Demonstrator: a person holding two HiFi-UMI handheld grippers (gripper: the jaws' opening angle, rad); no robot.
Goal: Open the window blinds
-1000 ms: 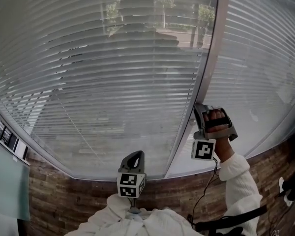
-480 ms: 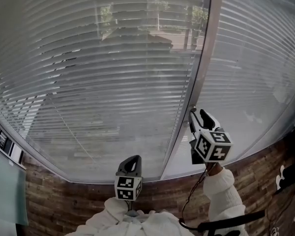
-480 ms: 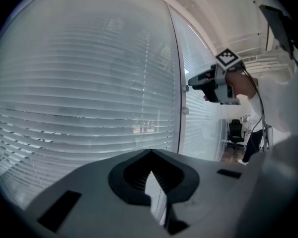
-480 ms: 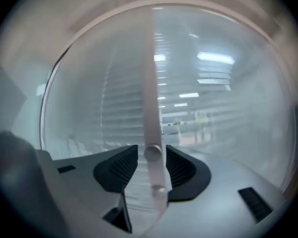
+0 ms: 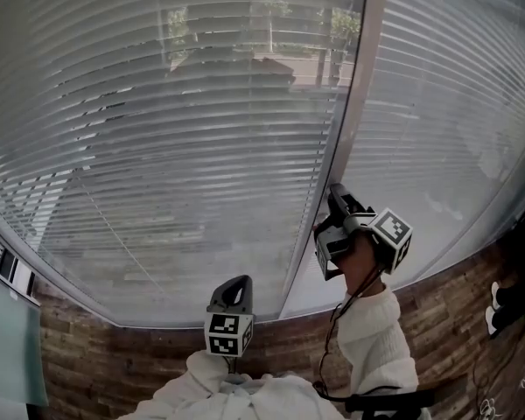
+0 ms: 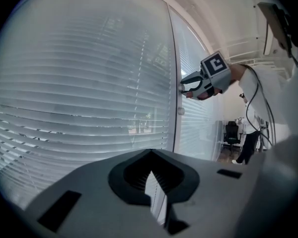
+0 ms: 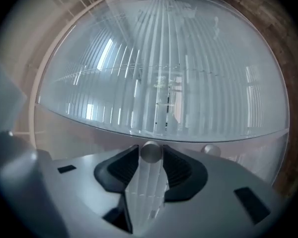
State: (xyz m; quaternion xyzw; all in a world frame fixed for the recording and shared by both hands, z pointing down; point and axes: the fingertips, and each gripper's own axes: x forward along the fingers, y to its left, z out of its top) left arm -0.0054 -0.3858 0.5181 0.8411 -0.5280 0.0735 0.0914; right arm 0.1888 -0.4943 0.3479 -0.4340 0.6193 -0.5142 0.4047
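Observation:
White slatted blinds (image 5: 175,147) cover two window panes, with slats tilted enough to show the outside dimly. A grey mullion (image 5: 332,164) divides them. My right gripper (image 5: 334,192) is at the mullion, and its jaws have just been opening. A clear tilt wand (image 7: 148,182) with a rounded end lies between the open jaws of the right gripper (image 7: 150,155). The left gripper view shows the right gripper (image 6: 186,86) beside the mullion. My left gripper (image 5: 236,285) hangs low near my body, shut and empty, with its jaws (image 6: 150,171) pointing at the left blind.
A second round knob (image 7: 211,150) sits beside the wand. A wood-patterned wall (image 5: 114,357) runs below the sill. A cable (image 5: 337,322) trails from the right gripper. Far along the window are an office chair (image 6: 232,133) and a standing person (image 6: 248,143).
The right gripper has moved left and down against the mullion and rolled, turning its marker cube to the right. The left gripper has stayed in place.

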